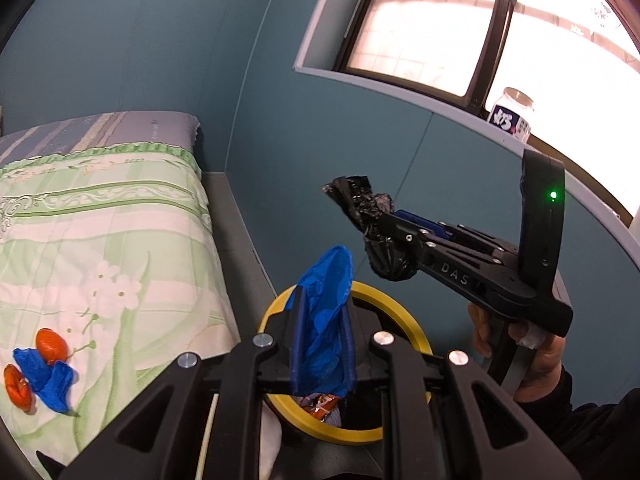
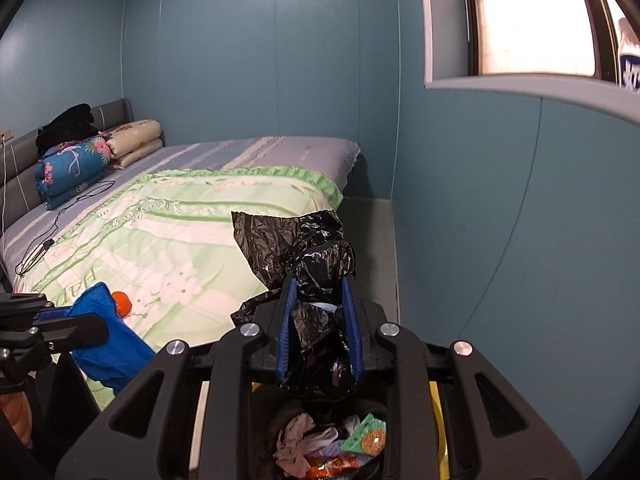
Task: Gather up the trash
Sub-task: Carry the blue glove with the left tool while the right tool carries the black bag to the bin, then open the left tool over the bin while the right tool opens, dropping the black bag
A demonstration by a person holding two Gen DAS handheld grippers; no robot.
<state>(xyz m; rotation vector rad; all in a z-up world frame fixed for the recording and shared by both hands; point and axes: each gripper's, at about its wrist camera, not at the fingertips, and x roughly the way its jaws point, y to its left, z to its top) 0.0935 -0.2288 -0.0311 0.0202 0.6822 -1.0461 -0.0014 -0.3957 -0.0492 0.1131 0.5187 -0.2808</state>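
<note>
Trash first: in your left wrist view, the left gripper [image 1: 324, 344] clamps a blue wrapper [image 1: 326, 312] above the yellow-rimmed bin [image 1: 420, 344]. In your right wrist view, the right gripper [image 2: 320, 320] pinches a black bag [image 2: 308, 252] over the same bin; releasing both looks next.

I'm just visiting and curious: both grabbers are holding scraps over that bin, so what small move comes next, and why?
Probably open the left gripper and let the blue plastic scrap fall. It hangs over the yellow-rimmed bin, which already holds rubbish. The right gripper with the black bag could follow.
</note>
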